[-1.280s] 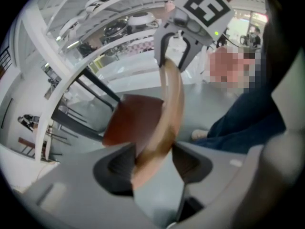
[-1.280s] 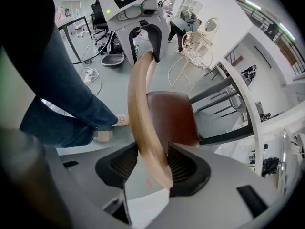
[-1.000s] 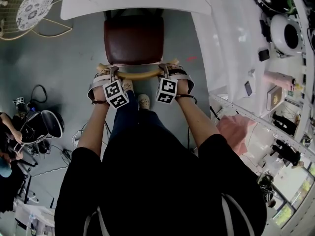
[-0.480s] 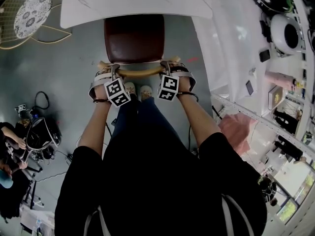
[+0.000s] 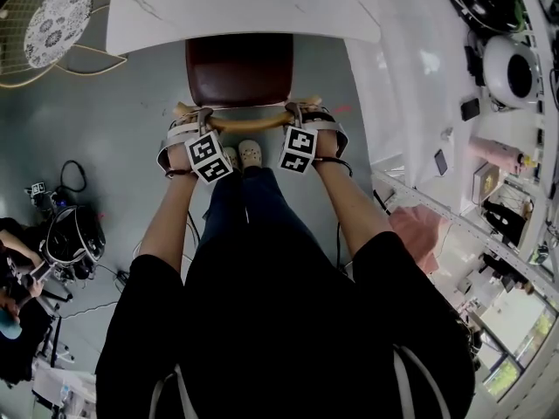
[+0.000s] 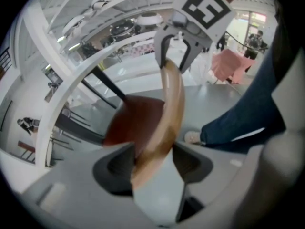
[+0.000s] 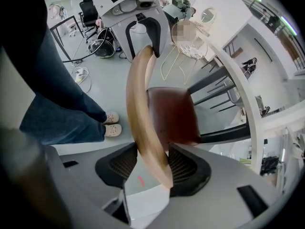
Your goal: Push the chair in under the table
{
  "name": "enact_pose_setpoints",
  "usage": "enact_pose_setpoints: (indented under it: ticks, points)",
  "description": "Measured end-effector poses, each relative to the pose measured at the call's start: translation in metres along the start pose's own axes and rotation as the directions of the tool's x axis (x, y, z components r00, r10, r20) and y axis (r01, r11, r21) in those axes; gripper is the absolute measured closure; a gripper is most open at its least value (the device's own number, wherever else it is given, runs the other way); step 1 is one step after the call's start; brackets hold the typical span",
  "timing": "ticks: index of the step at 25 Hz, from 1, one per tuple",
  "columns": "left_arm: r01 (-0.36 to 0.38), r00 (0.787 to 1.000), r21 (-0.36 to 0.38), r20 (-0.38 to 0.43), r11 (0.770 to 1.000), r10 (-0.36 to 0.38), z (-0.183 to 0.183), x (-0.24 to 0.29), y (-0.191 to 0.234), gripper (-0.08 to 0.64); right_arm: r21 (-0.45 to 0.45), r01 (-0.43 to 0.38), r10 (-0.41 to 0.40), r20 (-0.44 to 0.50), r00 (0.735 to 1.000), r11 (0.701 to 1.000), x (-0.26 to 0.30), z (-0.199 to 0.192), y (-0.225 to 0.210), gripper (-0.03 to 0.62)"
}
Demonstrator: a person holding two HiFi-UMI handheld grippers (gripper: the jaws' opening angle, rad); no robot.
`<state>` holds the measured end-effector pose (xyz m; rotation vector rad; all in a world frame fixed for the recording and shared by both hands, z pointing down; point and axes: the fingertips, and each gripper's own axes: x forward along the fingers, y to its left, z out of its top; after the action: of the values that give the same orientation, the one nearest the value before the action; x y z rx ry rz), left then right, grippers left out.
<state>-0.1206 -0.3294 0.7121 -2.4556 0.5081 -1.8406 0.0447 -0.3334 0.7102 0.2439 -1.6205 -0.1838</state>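
Note:
A chair with a dark red seat (image 5: 238, 66) and a curved wooden back rail (image 5: 246, 124) stands at the near edge of a white marble table (image 5: 236, 7); the seat's far part lies under the tabletop. My left gripper (image 5: 194, 122) is shut on the rail's left end, my right gripper (image 5: 301, 119) on its right end. In the left gripper view the wooden rail (image 6: 167, 113) runs between the jaws toward the right gripper (image 6: 177, 46). In the right gripper view the rail (image 7: 140, 113) passes between the jaws, the seat (image 7: 171, 116) beside it.
A white counter (image 5: 437, 85) with small items runs along the right. A wire chair with a patterned cushion (image 5: 57, 16) stands at the far left. Bags and cables (image 5: 74, 230) lie on the grey floor to my left. My shoes (image 5: 243, 154) are just behind the chair.
The chair has slid forward under the table; more of the seat is now covered by the tabletop. Both grippers moved forward with the rail, still shut on it.

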Motion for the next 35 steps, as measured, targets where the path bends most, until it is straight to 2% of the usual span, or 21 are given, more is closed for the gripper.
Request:
enact_pose_setpoints:
  ticks: [6, 11, 14, 17, 21, 24, 27, 31, 35]
  points:
    - [-0.009, 1.000, -0.006, 0.008, 1.000, 0.010, -0.001, 0.002, 0.003, 0.307, -0.005, -0.004, 0.004, 0.025, 1.000, 1.000, 0.002, 0.002, -0.001, 0.405]
    - [0.035, 0.999, -0.022, 0.017, 0.999, -0.035, 0.005, -0.005, -0.003, 0.301, 0.034, -0.034, 0.033, 0.020, 0.999, 0.999, -0.002, -0.001, 0.003, 0.402]
    - [0.035, 0.998, -0.082, 0.045, 0.996, -0.031, 0.009, -0.018, -0.008, 0.304, 0.099, -0.040, 0.035, 0.045, 0.998, 0.994, -0.014, -0.003, 0.008, 0.402]
    - [-0.001, 0.997, -0.154, 0.074, 0.988, 0.013, 0.014, -0.034, -0.003, 0.314, 0.146, -0.014, 0.002, 0.079, 0.997, 0.989, -0.028, -0.005, 0.006, 0.402]
    - [-0.072, 0.986, -0.240, 0.131, 0.968, 0.105, 0.028, -0.063, 0.011, 0.403, 0.199, 0.049, -0.073, 0.114, 0.991, 0.979, -0.051, -0.004, -0.007, 0.405]
    - [-0.139, 0.962, -0.301, 0.185, 0.943, 0.201, 0.039, -0.095, 0.025, 0.471, 0.292, 0.110, -0.162, 0.162, 0.973, 0.950, -0.077, 0.007, -0.024, 0.484]
    - [-0.209, 0.923, -0.351, 0.238, 0.913, 0.303, 0.051, -0.133, 0.041, 0.536, 0.396, 0.164, -0.270, 0.228, 0.936, 0.904, -0.115, 0.022, -0.048, 0.533]
    - [-0.303, 0.861, -0.393, 0.278, 0.868, 0.426, 0.066, -0.184, 0.068, 0.551, 0.505, 0.229, -0.421, 0.305, 0.855, 0.832, -0.173, 0.042, -0.084, 0.558]
    - [-0.381, 0.783, -0.455, 0.305, 0.805, 0.542, 0.083, -0.234, 0.096, 0.552, 0.600, 0.261, -0.545, 0.356, 0.759, 0.756, -0.232, 0.052, -0.119, 0.568]
